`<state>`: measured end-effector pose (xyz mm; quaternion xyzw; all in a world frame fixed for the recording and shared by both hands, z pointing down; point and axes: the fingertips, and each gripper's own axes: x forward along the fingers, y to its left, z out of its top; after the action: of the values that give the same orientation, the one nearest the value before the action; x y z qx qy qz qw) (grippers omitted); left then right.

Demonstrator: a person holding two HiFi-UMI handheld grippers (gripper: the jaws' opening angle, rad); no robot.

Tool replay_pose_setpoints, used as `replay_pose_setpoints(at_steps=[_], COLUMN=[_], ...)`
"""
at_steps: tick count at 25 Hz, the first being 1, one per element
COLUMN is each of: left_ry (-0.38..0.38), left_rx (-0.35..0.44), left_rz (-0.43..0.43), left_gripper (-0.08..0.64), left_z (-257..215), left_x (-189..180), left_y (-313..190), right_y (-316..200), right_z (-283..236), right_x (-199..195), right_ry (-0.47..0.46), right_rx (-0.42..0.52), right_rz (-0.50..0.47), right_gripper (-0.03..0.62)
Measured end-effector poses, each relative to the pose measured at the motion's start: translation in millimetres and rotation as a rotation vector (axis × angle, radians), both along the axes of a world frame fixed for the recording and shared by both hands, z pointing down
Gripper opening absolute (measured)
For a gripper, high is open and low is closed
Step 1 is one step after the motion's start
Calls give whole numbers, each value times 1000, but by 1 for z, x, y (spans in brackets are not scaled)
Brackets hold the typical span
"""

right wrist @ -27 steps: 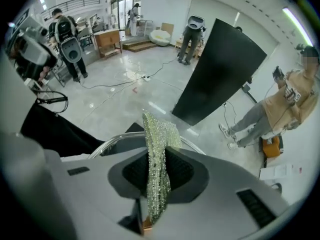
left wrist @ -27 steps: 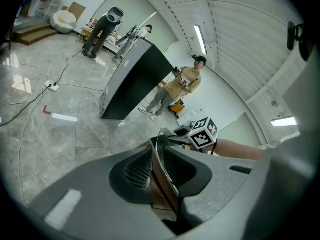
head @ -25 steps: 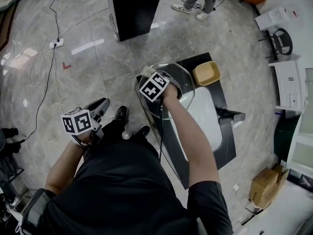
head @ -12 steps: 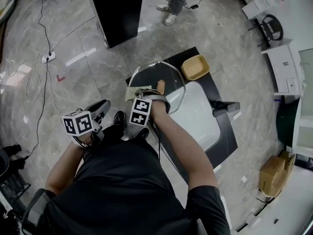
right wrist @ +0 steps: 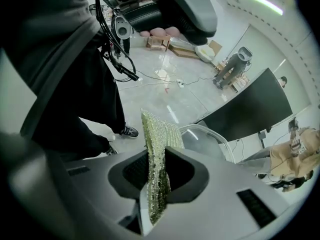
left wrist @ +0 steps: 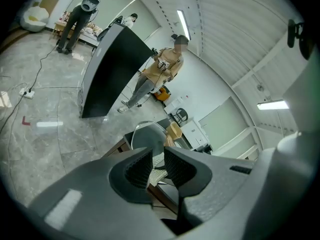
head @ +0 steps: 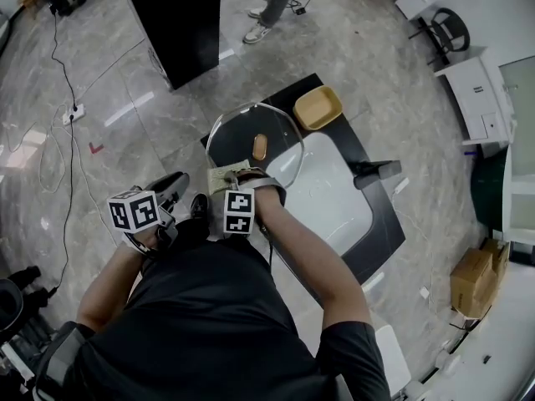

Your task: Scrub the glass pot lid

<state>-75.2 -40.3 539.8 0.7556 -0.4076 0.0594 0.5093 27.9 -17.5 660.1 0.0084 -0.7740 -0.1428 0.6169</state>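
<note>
Two grippers show in the head view, well apart from each other. The right gripper [right wrist: 156,170] is clamped on a green scouring pad [right wrist: 158,134] whose glittery mesh stands on edge between the jaws and sticks out past their tips. The left gripper [left wrist: 157,159] is held low over the grey floor [head: 125,82] by the person's shoes, its jaws a little apart with nothing between them. The glass pot lid [head: 238,132] sits at the near left corner of the black worktop [head: 380,241], with its far side reaching over the edge of the white sink [head: 334,199]. It is a round, clear disc with a thin bright rim, and the dark worktop and pale sink show through the glass. A tan, oblong knob [head: 260,146] sits at its middle. From the head view the pad lies just at the lid's near rim, but whether pad and glass touch cannot be told. In the right gripper view the lid's curved rim appears just beyond the pad, to its right. In the left gripper view the lid looks like a grey, hazy disc above the jaws. A tan dish [head: 318,107] stands on the worktop just beyond the lid. A tall black panel [head: 180,23] stands on the floor farther off, and another person's legs [head: 272,7] are near it.
</note>
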Motion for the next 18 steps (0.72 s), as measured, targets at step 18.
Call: replay_pose_setpoints(at_steps=[18], left_ry=[3], left_rx=[19], left_rz=[56], left_gripper=[74], left_z=[-8], left_x=[31], left_y=[2], right_y=[-24], right_z=[-98], right_x=[26], right_ry=[-546], right_rx=[-284], right_rz=[707], right_gripper=[64])
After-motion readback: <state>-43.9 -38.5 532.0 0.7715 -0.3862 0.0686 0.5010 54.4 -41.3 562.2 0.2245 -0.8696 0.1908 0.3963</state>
